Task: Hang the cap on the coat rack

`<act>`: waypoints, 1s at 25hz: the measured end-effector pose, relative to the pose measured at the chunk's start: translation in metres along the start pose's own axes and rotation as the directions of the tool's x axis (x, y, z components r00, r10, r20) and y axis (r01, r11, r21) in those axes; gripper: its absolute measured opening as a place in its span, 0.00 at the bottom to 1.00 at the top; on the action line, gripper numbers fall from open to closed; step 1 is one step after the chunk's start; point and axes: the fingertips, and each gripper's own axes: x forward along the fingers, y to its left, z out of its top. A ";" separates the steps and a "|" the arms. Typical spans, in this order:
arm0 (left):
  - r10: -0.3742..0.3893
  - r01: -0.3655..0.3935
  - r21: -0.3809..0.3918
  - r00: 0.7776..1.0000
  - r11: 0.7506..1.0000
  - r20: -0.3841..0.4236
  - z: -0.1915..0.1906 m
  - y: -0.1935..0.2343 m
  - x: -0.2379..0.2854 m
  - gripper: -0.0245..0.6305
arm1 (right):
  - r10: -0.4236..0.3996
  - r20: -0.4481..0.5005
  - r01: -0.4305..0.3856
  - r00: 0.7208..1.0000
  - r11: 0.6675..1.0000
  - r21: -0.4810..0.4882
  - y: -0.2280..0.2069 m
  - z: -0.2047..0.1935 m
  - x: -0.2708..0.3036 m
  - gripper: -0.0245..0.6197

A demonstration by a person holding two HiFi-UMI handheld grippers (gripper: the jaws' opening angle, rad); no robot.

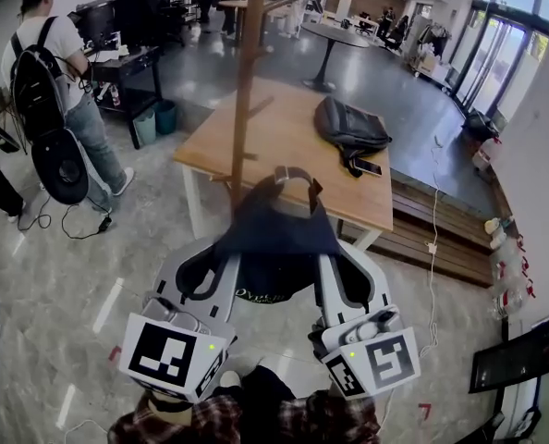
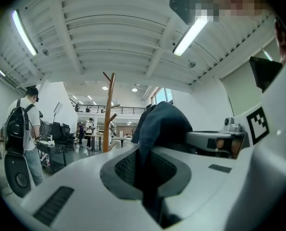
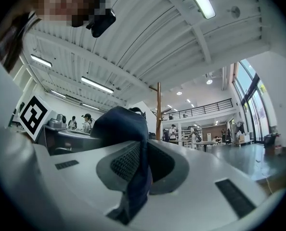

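A dark navy cap hangs stretched between my two grippers, in front of the wooden coat rack, whose pole rises just beyond it. My left gripper is shut on the cap's left edge, and my right gripper is shut on its right edge. In the left gripper view the cap bulges above the jaws, which pinch its fabric at the left gripper; the coat rack stands further off to the left. In the right gripper view the right gripper clamps the cap, with the coat rack behind.
A wooden table stands right behind the rack, with a grey backpack and a phone on it. A person with a backpack stands at the far left by a black cart. A round table is farther back.
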 end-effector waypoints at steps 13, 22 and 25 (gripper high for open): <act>0.025 -0.028 -0.050 0.998 0.998 -0.057 -0.038 0.057 0.060 0.07 | 0.026 -0.072 -0.025 0.997 1.000 0.019 -0.026 -0.045 0.079 0.09; 0.072 -0.078 -0.062 0.994 0.995 -0.087 -0.055 0.085 0.134 0.07 | 0.102 -0.102 -0.099 0.989 0.994 0.035 -0.074 -0.071 0.141 0.09; 0.098 -0.104 -0.058 0.990 0.993 -0.097 -0.062 0.089 0.154 0.07 | 0.146 -0.118 -0.143 0.982 0.989 0.032 -0.089 -0.079 0.156 0.09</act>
